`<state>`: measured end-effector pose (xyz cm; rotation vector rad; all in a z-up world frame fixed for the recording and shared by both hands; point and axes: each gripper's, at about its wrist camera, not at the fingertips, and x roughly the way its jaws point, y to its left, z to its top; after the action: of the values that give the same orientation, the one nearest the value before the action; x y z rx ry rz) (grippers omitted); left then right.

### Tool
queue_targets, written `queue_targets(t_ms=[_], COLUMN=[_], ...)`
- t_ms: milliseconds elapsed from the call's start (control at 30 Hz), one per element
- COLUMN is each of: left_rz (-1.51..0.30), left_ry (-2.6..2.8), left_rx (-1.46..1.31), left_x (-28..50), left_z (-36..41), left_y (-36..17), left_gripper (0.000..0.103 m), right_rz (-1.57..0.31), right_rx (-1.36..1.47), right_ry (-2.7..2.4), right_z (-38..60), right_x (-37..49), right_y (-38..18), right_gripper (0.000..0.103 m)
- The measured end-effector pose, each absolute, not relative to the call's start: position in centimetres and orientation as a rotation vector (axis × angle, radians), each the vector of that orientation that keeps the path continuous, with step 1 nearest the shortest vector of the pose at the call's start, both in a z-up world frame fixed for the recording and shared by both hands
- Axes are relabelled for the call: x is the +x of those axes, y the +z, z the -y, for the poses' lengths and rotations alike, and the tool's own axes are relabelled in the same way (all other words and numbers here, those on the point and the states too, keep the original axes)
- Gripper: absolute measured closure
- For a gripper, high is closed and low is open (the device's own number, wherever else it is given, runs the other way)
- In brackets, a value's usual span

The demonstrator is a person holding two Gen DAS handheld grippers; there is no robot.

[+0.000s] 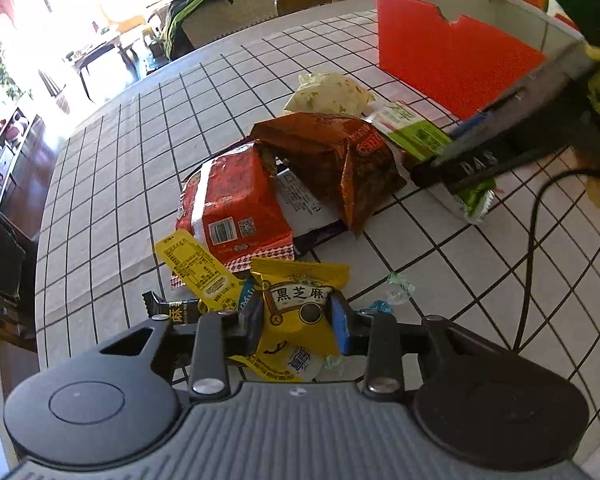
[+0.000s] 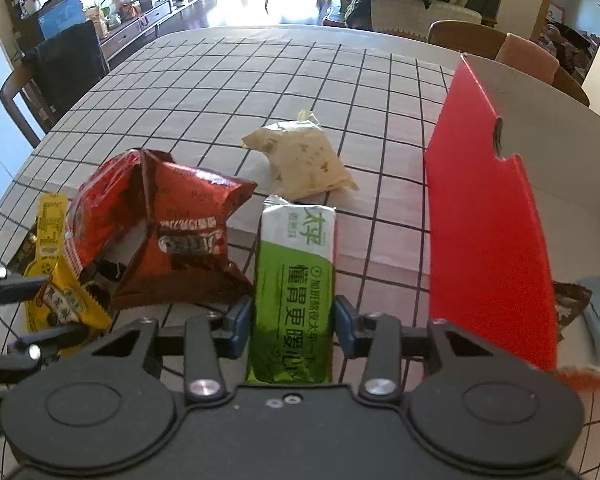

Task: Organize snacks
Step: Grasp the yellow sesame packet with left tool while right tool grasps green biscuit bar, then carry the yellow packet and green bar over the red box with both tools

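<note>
My left gripper (image 1: 298,320) is shut on a yellow black-sesame packet (image 1: 300,300), its blue pads pressed against both sides, low over the checked tablecloth (image 1: 140,160). My right gripper (image 2: 292,320) is shut on a long green-and-white snack packet (image 2: 296,260), which lies lengthwise between its pads. In the left wrist view the right gripper (image 1: 452,160) shows at the right with the green packet (image 1: 416,132). A red cardboard box (image 2: 488,232), open-topped and white inside, stands just right of the green packet.
A red snack bag (image 1: 232,208), a brown foil bag (image 1: 332,160) and a cream packet (image 1: 328,92) lie mid-table. A yellow sachet (image 1: 196,268), a small black bar (image 1: 172,308) and wrapped candies (image 1: 400,286) surround the left gripper. A black cable (image 1: 532,240) crosses the cloth.
</note>
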<state>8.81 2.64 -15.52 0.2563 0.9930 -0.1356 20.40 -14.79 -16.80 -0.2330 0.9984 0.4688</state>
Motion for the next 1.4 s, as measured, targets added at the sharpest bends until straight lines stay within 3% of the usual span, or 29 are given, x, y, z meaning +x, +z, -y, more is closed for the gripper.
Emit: queue_targets(t_ms=[733,1400], left_rz=[-0.977,-0.854], left_ry=[-0.094,-0.167], left_rx=[-0.072,-0.055], left_x=[7.4,12.5], left_z=[-5.0,6.2], left_y=[-9.7,-2.8], left_gripper=[0.07,0.07], right_rz=[-0.881,-0.765], right_rx=[-0.099,-0.082], right_ry=[0.496,0.383], right_z=[20.1,30.6], right_x=[15.1,18.4], right_y=[-8.7,-4.6], right_gripper=[0.062,0.062])
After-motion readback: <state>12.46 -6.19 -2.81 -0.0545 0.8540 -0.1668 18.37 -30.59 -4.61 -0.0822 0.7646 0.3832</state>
